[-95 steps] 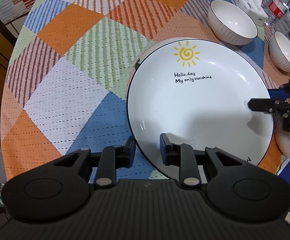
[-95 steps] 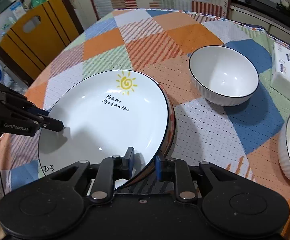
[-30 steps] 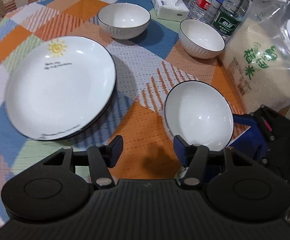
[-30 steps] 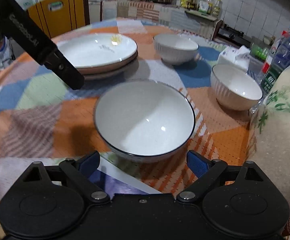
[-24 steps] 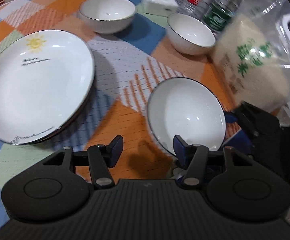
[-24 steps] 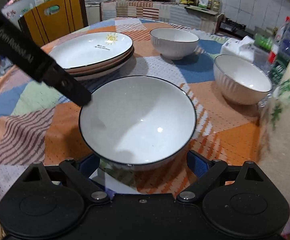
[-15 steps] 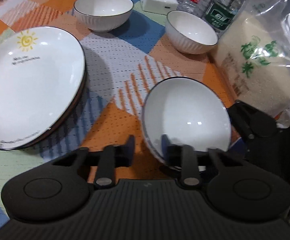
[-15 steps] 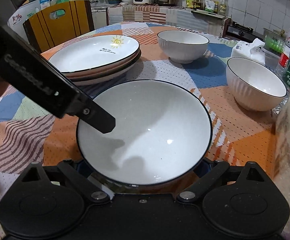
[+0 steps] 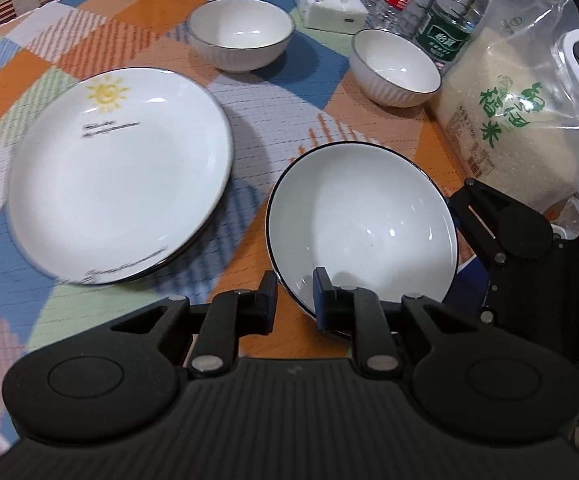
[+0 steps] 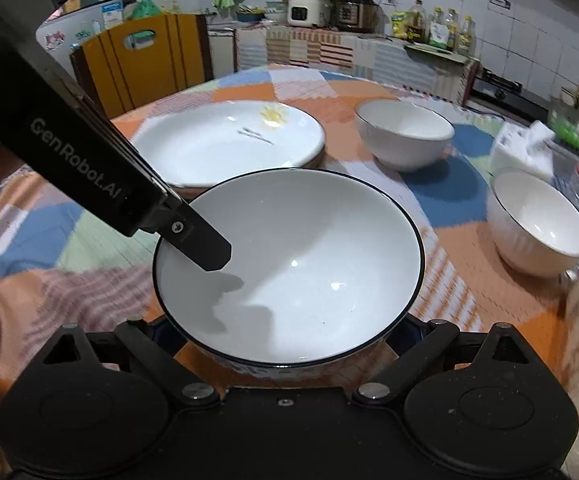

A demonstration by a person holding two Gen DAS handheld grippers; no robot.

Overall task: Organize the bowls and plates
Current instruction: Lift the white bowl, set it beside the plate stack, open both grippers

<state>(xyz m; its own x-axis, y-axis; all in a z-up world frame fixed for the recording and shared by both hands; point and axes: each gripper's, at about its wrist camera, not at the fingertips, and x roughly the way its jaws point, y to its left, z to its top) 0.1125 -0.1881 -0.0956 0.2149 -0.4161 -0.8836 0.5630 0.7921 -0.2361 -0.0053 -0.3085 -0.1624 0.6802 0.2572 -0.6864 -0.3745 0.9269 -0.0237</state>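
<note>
A white bowl with a black rim is held off the patchwork tablecloth. My left gripper is shut on its near rim, one finger inside and one outside. My right gripper is spread wide around the bowl's base; its fingertips are hidden under the bowl. The left gripper's finger reaches into the bowl in the right wrist view. A stack of sun-print plates lies to the left. Two ribbed white bowls stand farther back.
A clear bag of rice stands at the right, close to the held bowl. Water bottles and a tissue pack sit at the far edge. A yellow chair stands beyond the table.
My left gripper closed onto the bowl's near rim. The bowl has come up closer to both cameras. The right gripper stayed wide around its base.
</note>
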